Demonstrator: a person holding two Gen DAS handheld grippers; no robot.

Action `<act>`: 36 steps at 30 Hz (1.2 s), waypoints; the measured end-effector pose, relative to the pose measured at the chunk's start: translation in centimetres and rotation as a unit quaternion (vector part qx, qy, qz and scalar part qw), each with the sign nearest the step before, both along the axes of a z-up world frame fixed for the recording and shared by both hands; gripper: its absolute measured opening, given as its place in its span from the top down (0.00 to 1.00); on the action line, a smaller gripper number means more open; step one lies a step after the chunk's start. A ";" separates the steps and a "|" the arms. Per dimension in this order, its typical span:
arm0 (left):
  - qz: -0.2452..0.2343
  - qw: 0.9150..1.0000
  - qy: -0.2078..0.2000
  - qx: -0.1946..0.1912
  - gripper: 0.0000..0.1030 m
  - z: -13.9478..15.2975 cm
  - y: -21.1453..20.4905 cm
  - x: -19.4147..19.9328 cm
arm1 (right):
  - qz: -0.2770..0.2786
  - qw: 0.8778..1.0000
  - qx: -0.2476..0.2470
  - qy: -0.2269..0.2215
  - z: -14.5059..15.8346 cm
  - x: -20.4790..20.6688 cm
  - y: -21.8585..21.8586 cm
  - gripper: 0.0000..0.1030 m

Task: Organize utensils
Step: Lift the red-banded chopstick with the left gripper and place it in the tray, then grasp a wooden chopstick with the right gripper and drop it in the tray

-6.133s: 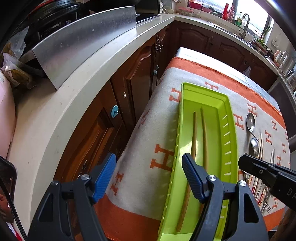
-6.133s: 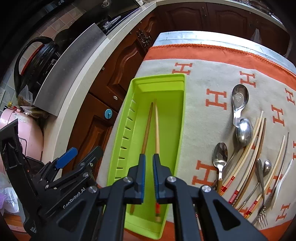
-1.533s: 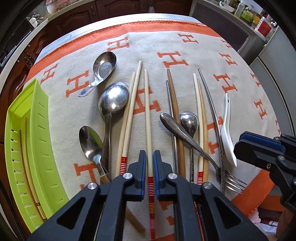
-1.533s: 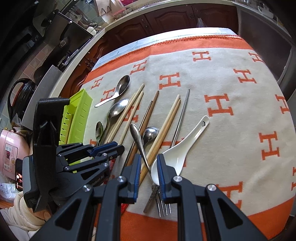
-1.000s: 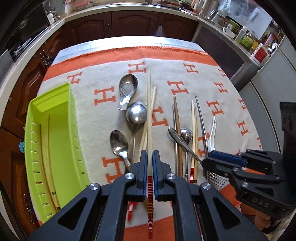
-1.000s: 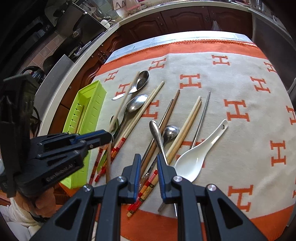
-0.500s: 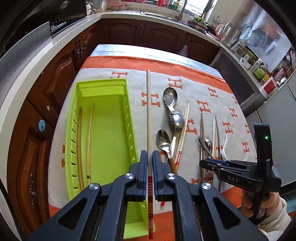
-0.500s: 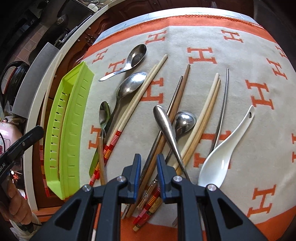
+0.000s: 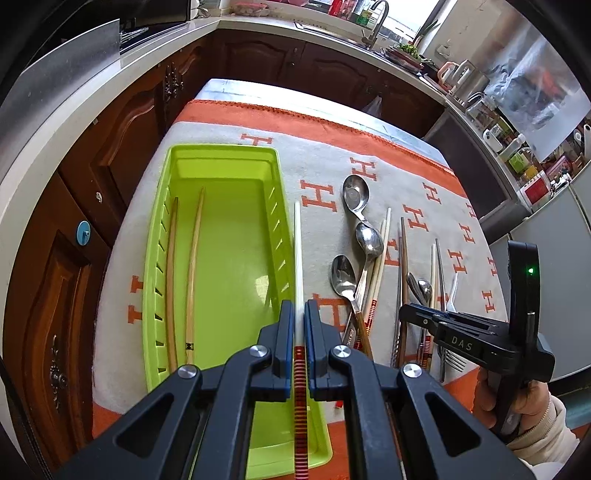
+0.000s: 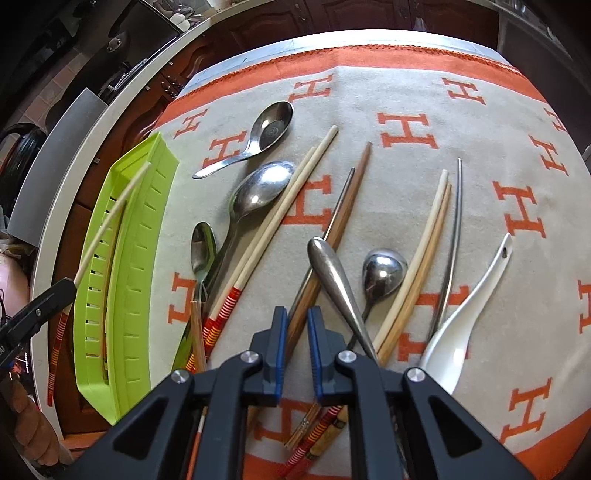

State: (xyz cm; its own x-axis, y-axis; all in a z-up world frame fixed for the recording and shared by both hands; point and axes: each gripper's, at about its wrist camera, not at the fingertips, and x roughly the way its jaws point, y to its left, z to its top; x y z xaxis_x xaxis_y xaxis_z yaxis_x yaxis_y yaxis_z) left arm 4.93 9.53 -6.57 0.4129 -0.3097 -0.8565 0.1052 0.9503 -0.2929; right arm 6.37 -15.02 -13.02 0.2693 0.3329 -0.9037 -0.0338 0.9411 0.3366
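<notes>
A glossy lime plastic tray (image 9: 221,236) lies left of the left tongs on a matt woven cloth (image 10: 480,177). Ahead of the right tongs, polished metal spoons (image 10: 258,192) gleam beside smooth wooden chopsticks (image 10: 347,206) and a glazed white spoon (image 10: 465,306).

— What's sitting around the edges right now?

— A cream blanket (image 9: 325,166) with orange H letters and an orange border is covering the table. Dark wooden cabinets (image 9: 122,122) are running along behind it, under a pale countertop (image 9: 66,110).

— Anything on that counter?

— A shiny metal panel (image 9: 74,62) is leaning there (its far side is hidden), and a faucet (image 9: 380,14) is catching window light. Jars and bottles (image 9: 517,155) are crowding the far right shelf, too blurred to identify.
</notes>
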 end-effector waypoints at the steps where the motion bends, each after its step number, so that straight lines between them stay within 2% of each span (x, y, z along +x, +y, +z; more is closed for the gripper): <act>1: 0.001 1.000 0.000 -0.001 0.96 0.0 0.1 0.0 | 0.003 1.000 0.000 -0.003 0.0 0.1 0.2 0.91; 9: 0.010 1.000 0.005 0.000 0.96 -0.6 0.9 -0.1 | 0.009 1.000 0.001 -0.014 0.3 0.7 1.5 0.94; 14: 0.041 0.999 -0.004 0.002 0.96 -0.7 2.1 -0.1 | -0.008 1.000 0.009 -0.015 0.9 0.6 0.8 0.94; 18: 0.059 0.998 -0.005 0.008 0.96 -1.3 2.9 0.2 | -0.011 0.999 0.014 -0.028 2.1 0.5 0.7 0.94; 22: 0.078 0.997 0.014 0.008 0.96 -3.1 3.7 0.8 | 0.005 0.999 0.030 -0.043 4.0 0.4 1.3 0.94; 23: 0.082 0.996 0.020 0.007 0.93 -3.4 3.9 0.9 | 0.014 0.998 0.034 -0.049 4.6 0.4 1.8 0.94; 25: 0.086 0.996 0.027 0.008 0.79 -3.8 4.1 0.9 | 0.032 0.997 0.040 -0.056 5.6 0.5 2.7 0.94; 28: 0.086 0.996 0.018 0.021 0.64 -3.3 4.1 0.5 | 0.060 0.995 0.057 -0.061 6.9 0.8 4.4 0.94; 33: 0.085 0.996 -0.012 0.037 0.62 -1.2 4.4 -0.5 | 0.109 0.989 0.089 -0.047 8.0 1.3 8.1 0.94; 36: 0.095 0.993 -0.025 0.067 0.59 -0.1 4.9 -0.9 | 0.128 0.986 0.103 -0.038 8.3 1.6 10.5 0.94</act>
